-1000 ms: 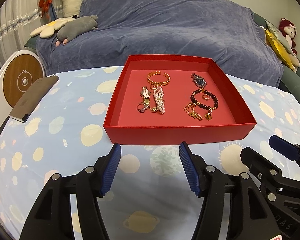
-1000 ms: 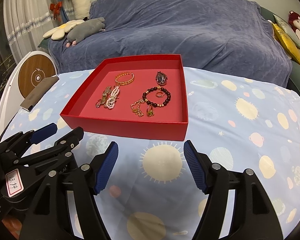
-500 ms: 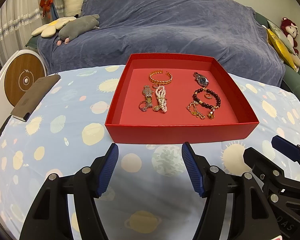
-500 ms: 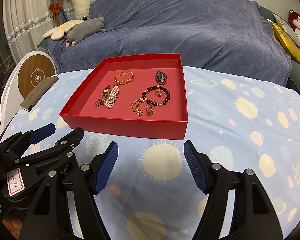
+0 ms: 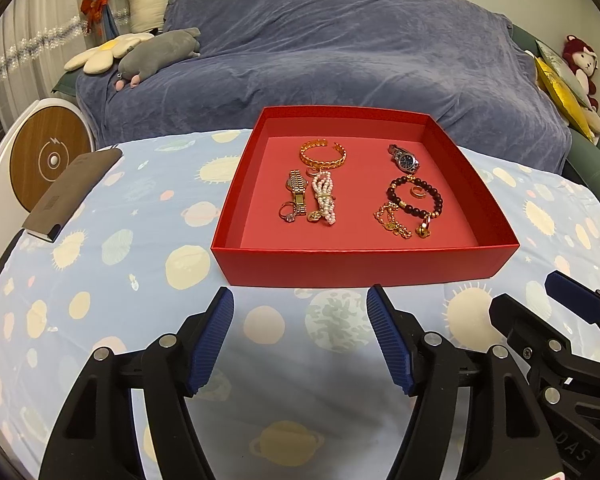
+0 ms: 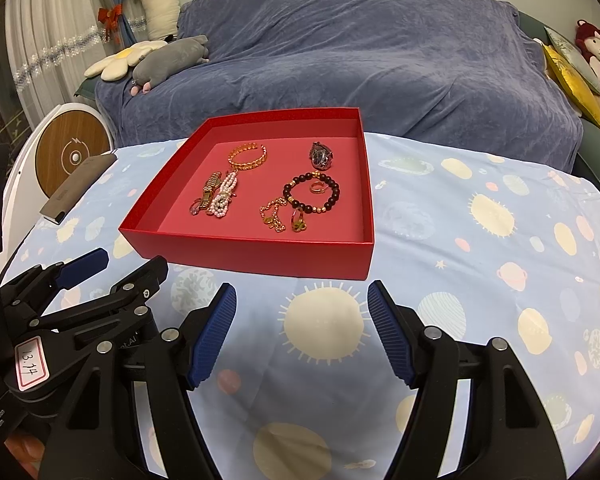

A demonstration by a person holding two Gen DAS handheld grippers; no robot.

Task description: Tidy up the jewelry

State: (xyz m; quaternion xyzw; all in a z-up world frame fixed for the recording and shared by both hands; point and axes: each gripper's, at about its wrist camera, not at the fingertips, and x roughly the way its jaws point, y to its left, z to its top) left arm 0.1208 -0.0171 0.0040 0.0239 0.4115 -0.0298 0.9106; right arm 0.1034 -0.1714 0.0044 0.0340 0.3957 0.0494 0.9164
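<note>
The left gripper (image 5: 300,300) has just been opening, nothing between its jaws; the right gripper (image 6: 302,296) is spread wide too, holding nothing; both hover over the tablecloth (image 5: 112,264); the red box (image 5: 364,266) with the jewelry (image 5: 324,196) lies just beyond their fingertips.

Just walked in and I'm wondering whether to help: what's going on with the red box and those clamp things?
A person is holding a pair of tongs in each hand over a table with a planet-print cloth, set to sort jewelry. The left tongs, which have just been opening, and the right tongs both stand open and empty, short of the red box. Bracelets, watches and rings lie in the box, among them a gold bangle and a dark bead bracelet. Nothing has been picked up.
</note>
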